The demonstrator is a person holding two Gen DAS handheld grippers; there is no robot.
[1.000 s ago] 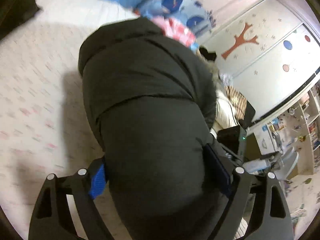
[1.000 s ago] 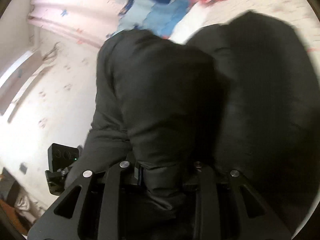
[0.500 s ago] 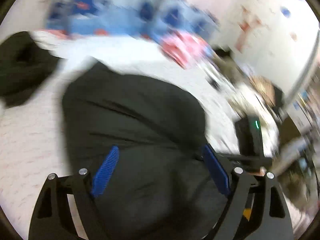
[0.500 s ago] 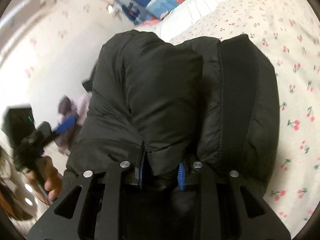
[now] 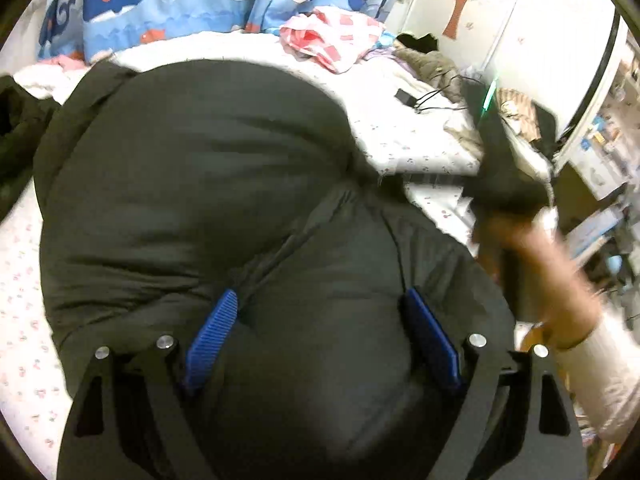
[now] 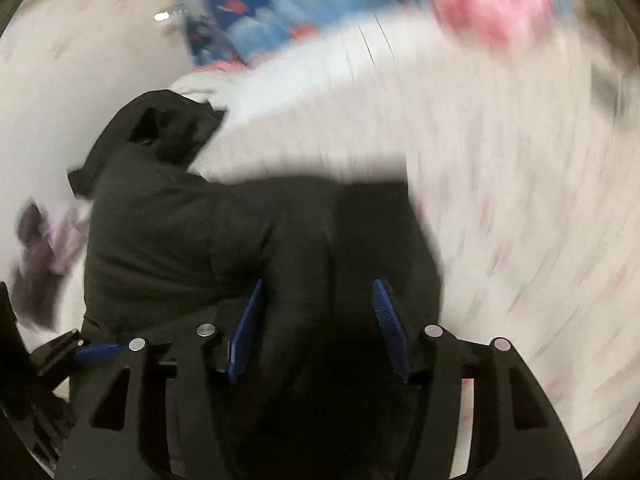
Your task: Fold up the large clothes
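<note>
The black coat (image 5: pixel 208 208) lies bunched on the bed (image 5: pixel 24 280), filling the middle of both frames. The left claw (image 5: pixel 320 332) grasps a thick fold of it. The right claw (image 6: pixel 316 320) is opening, with coat between its pads.

1. Padded black jacket (image 5: pixel 192 208), matt woven cloth, puffy, softly creased.
2. Bed sheet (image 5: pixel 24 280) of thin printed cotton, dull.
3. Left tool (image 5: pixel 320 336): matt black plastic frame, ribbed blue rubbery pads (image 5: pixel 210 330), shiny metal screw heads.
4. Right tool (image 6: pixel 316 324) of the same make, ribbed blue pads, blurred.
5. Whale-print quilt (image 5: pixel 168 4), soft cloth.
</note>
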